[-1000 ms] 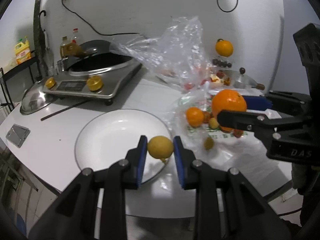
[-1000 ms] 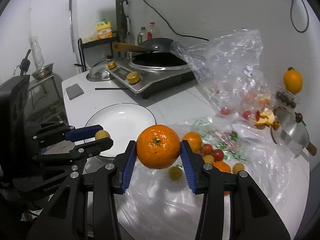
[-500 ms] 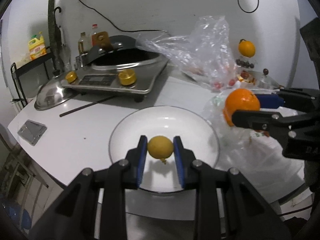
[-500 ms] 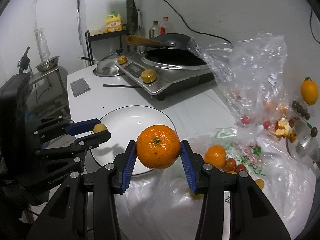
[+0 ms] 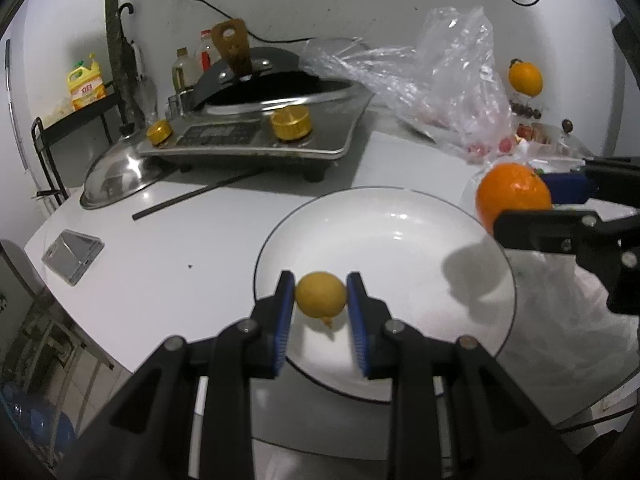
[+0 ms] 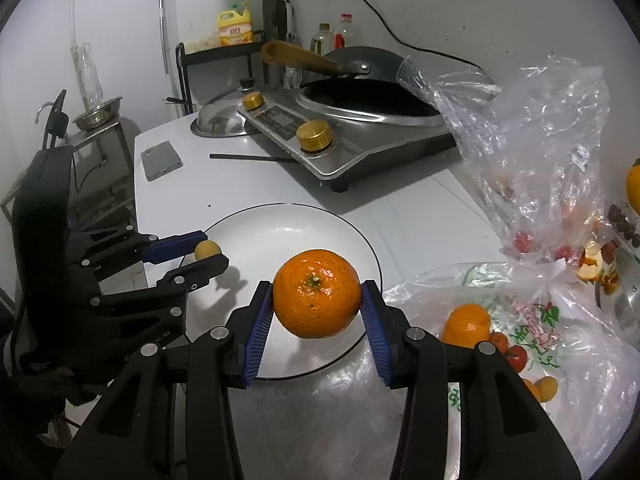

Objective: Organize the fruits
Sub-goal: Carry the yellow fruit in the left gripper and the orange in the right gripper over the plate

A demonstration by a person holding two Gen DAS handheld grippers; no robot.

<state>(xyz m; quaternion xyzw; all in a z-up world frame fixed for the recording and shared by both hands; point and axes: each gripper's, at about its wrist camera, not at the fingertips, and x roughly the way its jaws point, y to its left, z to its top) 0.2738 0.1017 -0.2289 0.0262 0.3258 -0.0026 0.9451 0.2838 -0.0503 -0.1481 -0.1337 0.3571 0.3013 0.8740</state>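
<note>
Left gripper [image 5: 321, 295] pinching 1 small yellow fruit [image 5: 320, 294], pale and smooth, over near edge of bare white plate [image 5: 400, 216]. Right gripper [image 6: 318, 305] clamped on 1 glossy, dimpled orange [image 6: 317, 293] above plate's right rim. Clear bag [image 6: 532, 316] holding more oranges and tomatoes.

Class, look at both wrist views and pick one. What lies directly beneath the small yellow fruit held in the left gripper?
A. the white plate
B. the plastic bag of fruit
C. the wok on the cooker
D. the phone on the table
A: the small yellow fruit, clamped in the left gripper, hangs over the white plate, casting its shadow there.
</note>
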